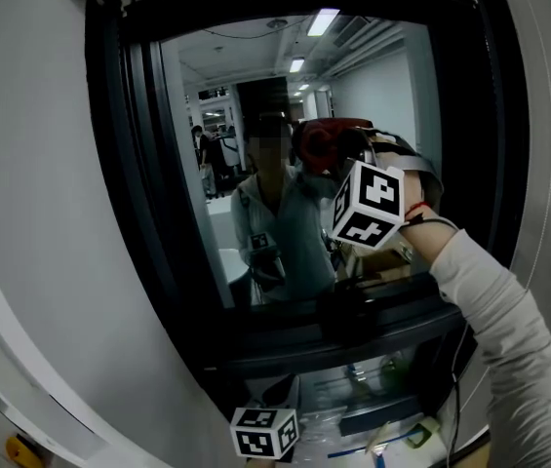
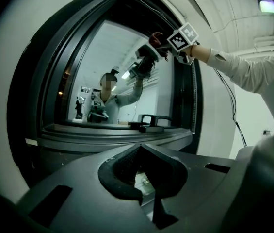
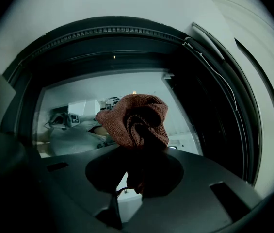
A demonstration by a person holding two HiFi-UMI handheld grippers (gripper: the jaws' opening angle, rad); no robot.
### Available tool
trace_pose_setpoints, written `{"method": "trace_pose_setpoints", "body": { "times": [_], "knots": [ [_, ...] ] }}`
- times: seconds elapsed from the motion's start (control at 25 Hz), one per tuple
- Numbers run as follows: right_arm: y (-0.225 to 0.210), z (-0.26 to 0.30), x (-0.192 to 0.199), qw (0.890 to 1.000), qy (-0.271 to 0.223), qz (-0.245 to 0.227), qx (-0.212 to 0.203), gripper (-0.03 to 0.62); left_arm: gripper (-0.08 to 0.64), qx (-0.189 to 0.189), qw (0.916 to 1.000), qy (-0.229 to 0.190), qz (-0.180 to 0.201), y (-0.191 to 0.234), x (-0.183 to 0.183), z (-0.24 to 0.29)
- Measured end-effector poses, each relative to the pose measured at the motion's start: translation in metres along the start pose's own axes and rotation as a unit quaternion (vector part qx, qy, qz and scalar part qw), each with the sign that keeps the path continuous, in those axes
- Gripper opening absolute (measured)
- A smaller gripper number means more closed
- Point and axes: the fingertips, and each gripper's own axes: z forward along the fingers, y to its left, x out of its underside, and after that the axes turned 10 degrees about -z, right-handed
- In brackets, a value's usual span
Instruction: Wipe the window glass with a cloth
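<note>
Our right gripper [image 3: 137, 181] is clamped on the cloth [image 3: 136, 120], a rust-red knit bunched in folds. Its lower end is lost in shadow between the jaws. Just beyond the jaws is the window glass [image 3: 86, 93], smooth, reflective and dark-framed. Our left gripper [image 2: 146, 200] has its padded jaws nearly together, with nothing between them.

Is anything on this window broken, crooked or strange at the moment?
Nothing stands out. The right gripper holds the bunched red cloth up at the window glass; the glass and the frame look whole.
</note>
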Motion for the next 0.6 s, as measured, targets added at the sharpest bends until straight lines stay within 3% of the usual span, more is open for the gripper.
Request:
{"method": "trace_pose_setpoints", "body": {
  "times": [0.6],
  "knots": [
    [0.091,-0.023,0.003,0.997,-0.013,0.03,-0.068,0.061,0.005,0.006,0.9999,0.004,-0.008,-0.004,0.009,-0.004]
  ]
}}
